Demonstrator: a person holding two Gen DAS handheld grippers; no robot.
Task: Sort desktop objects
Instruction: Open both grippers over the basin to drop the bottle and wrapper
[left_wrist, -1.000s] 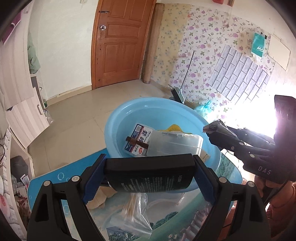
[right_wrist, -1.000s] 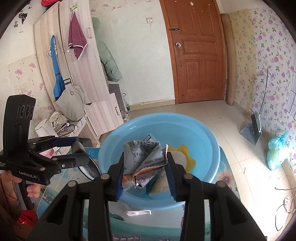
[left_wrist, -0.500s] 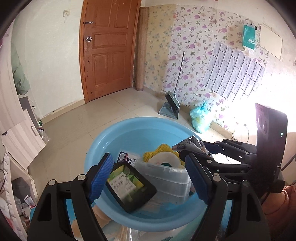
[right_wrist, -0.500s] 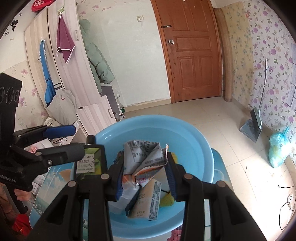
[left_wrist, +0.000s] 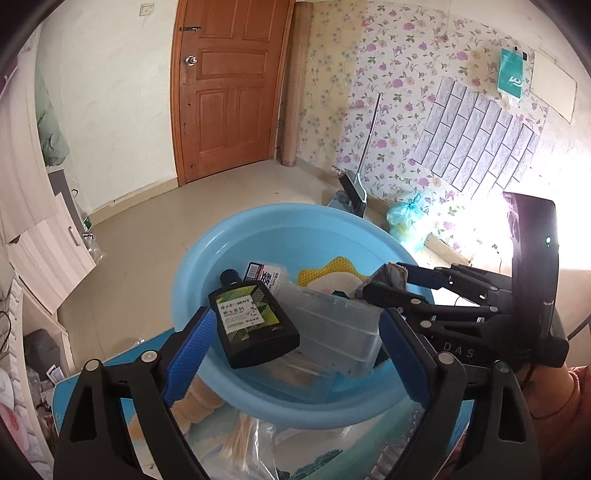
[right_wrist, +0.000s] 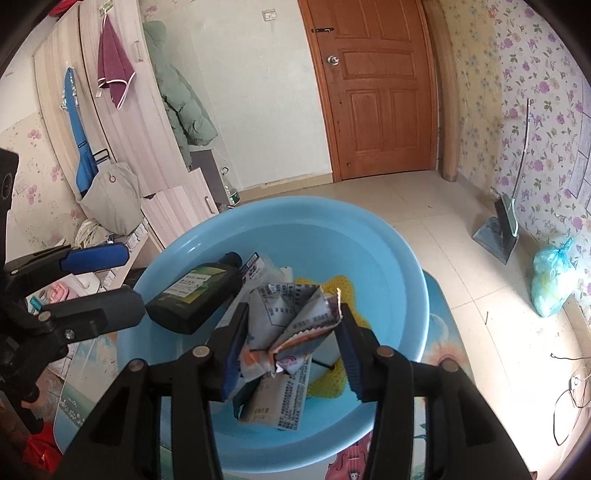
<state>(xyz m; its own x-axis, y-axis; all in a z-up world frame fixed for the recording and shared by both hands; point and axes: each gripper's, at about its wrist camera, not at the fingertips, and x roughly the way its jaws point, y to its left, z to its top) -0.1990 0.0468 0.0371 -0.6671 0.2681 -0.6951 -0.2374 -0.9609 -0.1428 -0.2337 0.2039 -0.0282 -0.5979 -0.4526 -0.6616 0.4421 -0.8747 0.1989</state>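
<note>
A round light-blue plastic basin (left_wrist: 258, 236) sits on a table (left_wrist: 332, 454) covered with a printed landscape sheet, and both grippers reach over it. The left gripper (left_wrist: 291, 354) has its 2 blue-padded fingers (left_wrist: 188, 350) spread wide, the jaws having just opened further, and nothing is pressed between them; the flat black plastic bottle with a green and white label (left_wrist: 255, 325) lies inside the basin, tilted, its cap toward the far wall and its body leaning on a clear ribbed plastic box (left_wrist: 336, 328). In the right wrist view that same bottle (right_wrist: 195, 291) rests at the basin's left side, apart from the pads. The right gripper (right_wrist: 291, 343) hangs above the basin's middle with a crumpled grey and orange printed foil packet (right_wrist: 291, 317) between its 2 fingers (right_wrist: 232, 350); its jaws have just been opening, yet the packet's creased edges touch both pads and it sits clear of the things below, so the hold is loose but real. Beneath it lie a white printed carton (right_wrist: 277, 402) and a yellow mesh sponge (right_wrist: 332, 380) on the basin floor. A clear bag of cotton swabs (left_wrist: 240, 443) lies on the table just in front of the basin. Behind stand a brown wooden door (left_wrist: 225, 85), floral wallpaper (left_wrist: 399, 74) and a tied blue plastic bag (right_wrist: 554, 280) on the tiled floor.
</note>
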